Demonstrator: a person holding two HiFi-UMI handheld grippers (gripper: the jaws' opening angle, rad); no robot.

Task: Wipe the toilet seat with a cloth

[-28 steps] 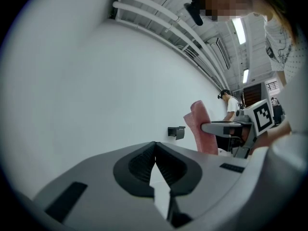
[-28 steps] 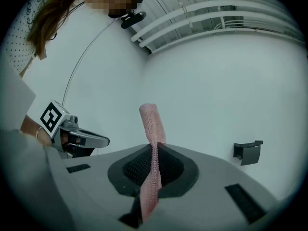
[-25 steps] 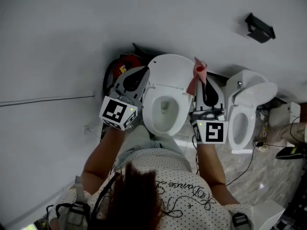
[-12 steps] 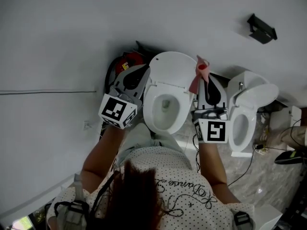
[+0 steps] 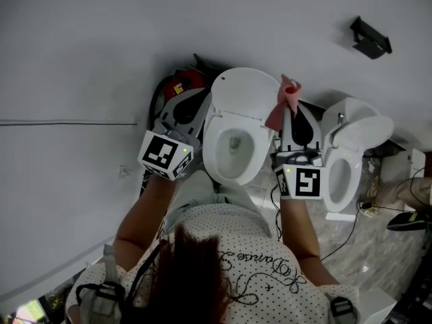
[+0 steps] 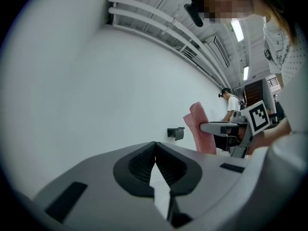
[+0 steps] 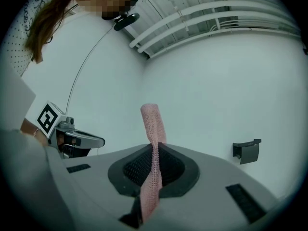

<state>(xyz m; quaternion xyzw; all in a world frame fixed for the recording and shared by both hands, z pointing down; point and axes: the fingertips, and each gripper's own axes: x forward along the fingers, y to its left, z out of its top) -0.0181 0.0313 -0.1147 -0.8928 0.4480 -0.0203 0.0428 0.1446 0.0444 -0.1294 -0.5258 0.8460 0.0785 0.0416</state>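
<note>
I have both grippers raised on either side of the toilet (image 5: 262,155), which stands against the pale wall (image 5: 101,46). Its lid (image 5: 244,90) is tipped up and its toilet seat (image 5: 210,147) lies down around the bowl.

My right gripper (image 5: 289,108) is clamped on the pink cloth (image 5: 286,102). In the right gripper view the jaws of the right gripper (image 7: 154,150) pinch the cloth (image 7: 153,129) at their tips. A narrow folded strip stands up above the jaws and the rest trails down between them. Behind that upper strip I see only the wall. In the head view the cloth sits just beside the right edge of the lid and seat. I cannot tell from there whether it touches either one.

My left gripper (image 5: 201,102) is on the toilet's left side, near the lid hinge. In the left gripper view the jaws of the left gripper (image 6: 155,146) are pressed together at the tips with nothing between them. The same view shows the cloth (image 6: 199,129) and the right gripper (image 6: 226,127) off to the right.

A second toilet (image 5: 344,167) stands to the right of the first, its lid also raised. A black wall bracket (image 5: 370,36) is fixed higher on the wall, and it appears again in the right gripper view (image 7: 247,150). A red object (image 5: 181,84) sits behind the left gripper, but it is too hidden for me to name.
</note>
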